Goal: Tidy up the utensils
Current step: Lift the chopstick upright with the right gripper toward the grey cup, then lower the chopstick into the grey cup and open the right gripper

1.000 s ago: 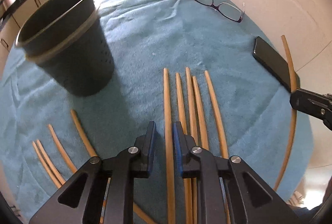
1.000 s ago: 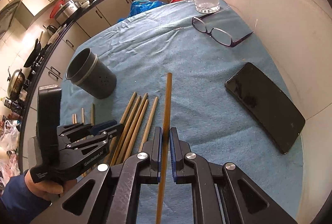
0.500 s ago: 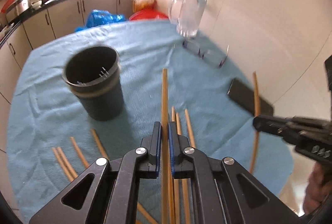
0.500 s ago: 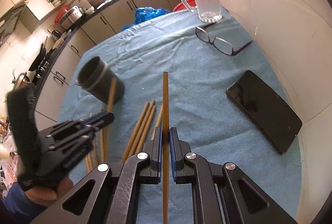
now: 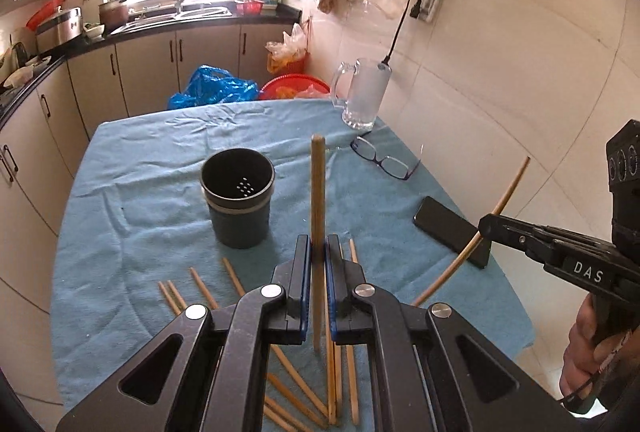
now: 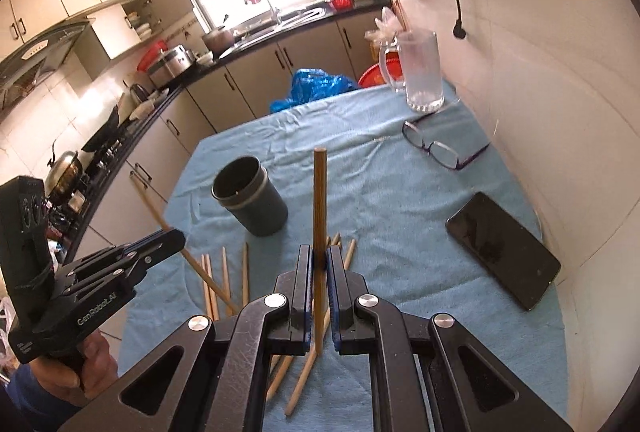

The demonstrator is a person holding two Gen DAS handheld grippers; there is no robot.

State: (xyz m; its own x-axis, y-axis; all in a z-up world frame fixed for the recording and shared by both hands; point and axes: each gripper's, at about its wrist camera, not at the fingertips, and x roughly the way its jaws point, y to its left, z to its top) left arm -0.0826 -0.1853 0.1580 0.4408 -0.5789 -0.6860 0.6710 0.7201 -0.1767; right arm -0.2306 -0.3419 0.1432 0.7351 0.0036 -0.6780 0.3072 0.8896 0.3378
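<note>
Both chopsticks (image 5: 318,191) lifted; "DAS" label.

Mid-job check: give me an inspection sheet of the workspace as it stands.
Surface: table with wrinkled blue cloth.
Job's things: dark holder upright, no chopsticks seen inside; loose chopsticks lying on the cloth.
Clutter: phone, glasses, glass mug.
Grippers: left gripper and right gripper each shut on one chopstick.
Cables: black cable hanging down the wall above the mug.
Surroundings: kitchen counter, sink, cabinets.
</note>
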